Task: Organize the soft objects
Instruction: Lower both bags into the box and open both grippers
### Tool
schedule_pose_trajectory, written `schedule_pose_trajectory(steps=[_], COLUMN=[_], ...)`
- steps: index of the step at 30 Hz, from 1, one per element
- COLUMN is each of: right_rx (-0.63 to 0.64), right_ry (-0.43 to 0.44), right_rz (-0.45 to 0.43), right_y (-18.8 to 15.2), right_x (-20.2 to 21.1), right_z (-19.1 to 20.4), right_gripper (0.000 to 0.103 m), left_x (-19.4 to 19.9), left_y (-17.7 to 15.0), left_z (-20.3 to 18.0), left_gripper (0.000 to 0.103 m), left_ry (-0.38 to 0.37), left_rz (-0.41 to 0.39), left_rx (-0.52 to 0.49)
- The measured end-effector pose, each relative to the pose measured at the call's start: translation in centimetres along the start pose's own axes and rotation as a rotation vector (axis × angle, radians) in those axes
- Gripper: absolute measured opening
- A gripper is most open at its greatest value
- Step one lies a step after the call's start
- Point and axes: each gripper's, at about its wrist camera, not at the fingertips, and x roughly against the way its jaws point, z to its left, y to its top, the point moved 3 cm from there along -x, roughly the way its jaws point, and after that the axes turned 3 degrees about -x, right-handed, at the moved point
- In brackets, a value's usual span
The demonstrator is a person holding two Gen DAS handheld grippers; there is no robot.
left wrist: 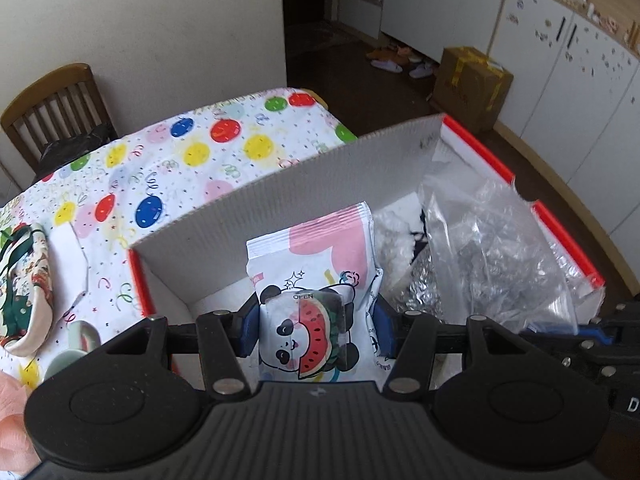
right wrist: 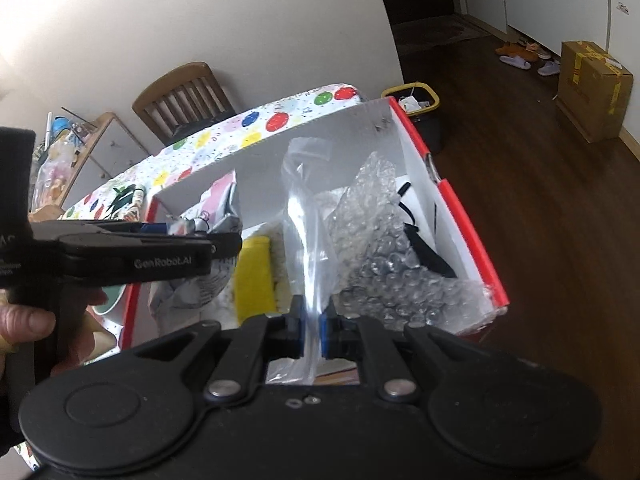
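A white-and-pink wipes pack (left wrist: pixel 316 280) with a panda and watermelon print sits upright between the blue pads of my left gripper (left wrist: pixel 316 320), which is shut on it, just inside the red-rimmed white box (left wrist: pixel 280 208). In the right wrist view my right gripper (right wrist: pixel 313 330) is shut on the edge of a clear zip bag (right wrist: pixel 304 216) of bubble wrap (right wrist: pixel 380 256), which lies in the box's (right wrist: pixel 460 208) right half. The left gripper (right wrist: pixel 228 242) comes in from the left with the pack (right wrist: pixel 218 200). A yellow sponge-like piece (right wrist: pixel 256 276) lies on the box floor between them.
The box stands at the edge of a table with a balloon-print cloth (left wrist: pixel 208 152). A patterned pouch (left wrist: pixel 28 280), a pale mug (left wrist: pixel 76 344) and a pink soft thing (left wrist: pixel 12 400) lie left of the box. A wooden chair (left wrist: pixel 56 108) stands behind; a yellow-rimmed bin (right wrist: pixel 412 100) is on the floor.
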Motion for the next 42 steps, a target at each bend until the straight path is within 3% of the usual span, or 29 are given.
schedule_pose_trajectory(steps=[12, 21, 25, 31, 37, 42], right_rx=[-0.003, 0.012, 0.017, 0.036, 0.074, 0.098], right_ry=[-0.009, -0.023, -0.023, -0.023, -0.025, -0.024], right_rz=[0.007, 0.002, -0.009, -0.028, -0.057, -0.089], right_y=[-0.2, -0.1, -0.1, -0.1, -0.2, -0.2], right_x=[-0.2, -0.2, 0.1, 0.9, 2.4, 3.5], right_z=[-0.6, -0.8, -0.9, -0.9, -0.6, -0.1], right_gripper=[0.007, 0.017, 0.022, 0.035, 0.049, 0.054], left_x=[-3.8, -4.8, -4.8, -3.0, -1.1, 0.6], left_y=[-0.8, -1.0, -0.9, -0.5, -0.4, -0.8], left_z=[-2.5, -2.1, -1.7, -1.5, -0.8, -0.5], left_gripper=[0.055, 0.059, 0.067, 0.078, 0.079, 0.079], left_ry=[-0.037, -0.071, -0.068, -0.078, -0.091, -0.090], left_rz=[0.137, 0.169, 0.165, 0.092, 0.047, 0.014], left_rx=[-0.045, -0.003, 0.017, 0.032, 0.062, 0.059])
